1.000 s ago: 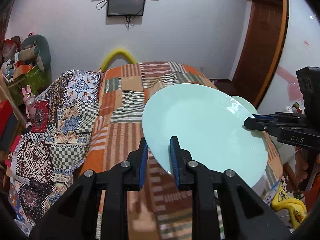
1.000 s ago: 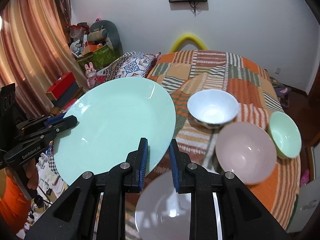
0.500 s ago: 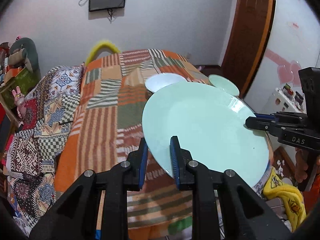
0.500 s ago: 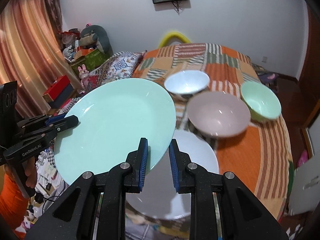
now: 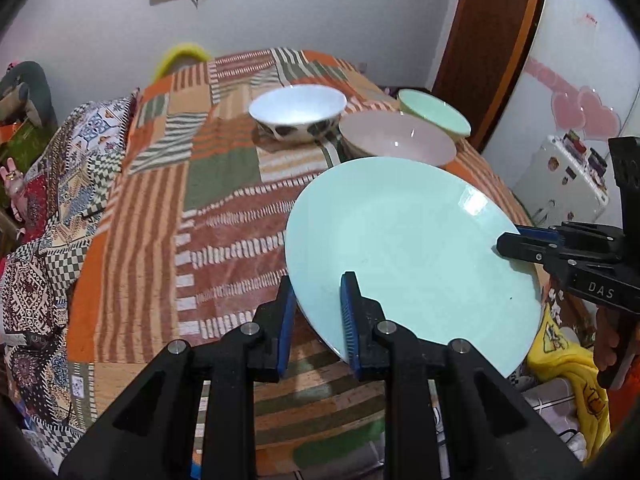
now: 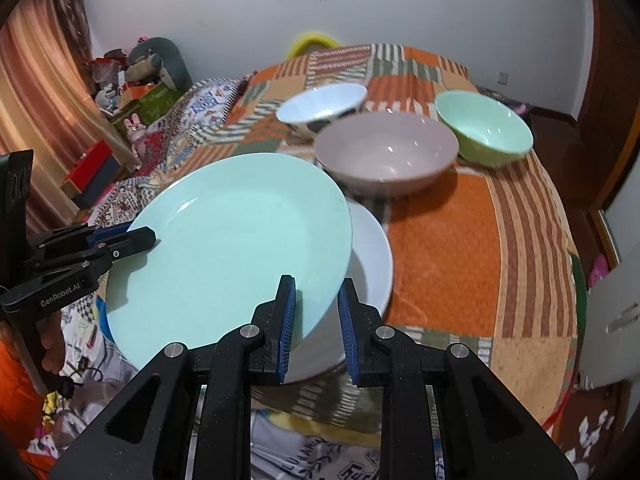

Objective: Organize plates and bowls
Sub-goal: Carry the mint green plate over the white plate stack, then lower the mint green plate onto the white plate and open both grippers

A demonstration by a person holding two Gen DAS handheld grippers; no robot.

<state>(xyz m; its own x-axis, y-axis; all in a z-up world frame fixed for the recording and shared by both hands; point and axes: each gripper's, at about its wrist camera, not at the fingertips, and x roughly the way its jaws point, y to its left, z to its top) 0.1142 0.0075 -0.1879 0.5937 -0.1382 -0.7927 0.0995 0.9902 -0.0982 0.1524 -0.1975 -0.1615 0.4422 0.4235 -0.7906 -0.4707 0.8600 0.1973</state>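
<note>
We see the left hand-held gripper [image 5: 318, 312] clamped on the near rim of a mint-green plate [image 5: 408, 248], its blue-padded fingers [image 5: 349, 316] narrowly parted with the plate's edge between them. The right hand-held gripper [image 6: 316, 316] grasps the same plate [image 6: 228, 252] at the opposite rim, one pad on top and the other under the edge; from the left wrist view we see it [image 5: 516, 242] reaching in from the right side, pinching the far rim. So both grippers carry the plate together, and it hangs tilted above the bed [image 5: 224, 184], not lying flat on it.

Just under the plate's right portion, in the right wrist view, lies a white plate [image 6: 370, 256] on the patchwork bedspread [image 6: 448, 248]; we cannot tell for certain whether the green plate touches it or hovers slightly above, since the edge hides the gap.

Farther out stand three bowls on the bedspread, close together. A pinkish-beige bowl [image 6: 386, 152] sits nearest, just beyond the white plate. A green bowl [image 6: 484, 128] stands just beside it to the right. A white bowl with dark spots on its outside [image 6: 322, 108] sits behind and to the left, near the beige bowl. From the left wrist view we see the same three: spotted bowl [image 5: 298, 116], beige bowl [image 5: 396, 140], green bowl [image 5: 434, 114].
</note>
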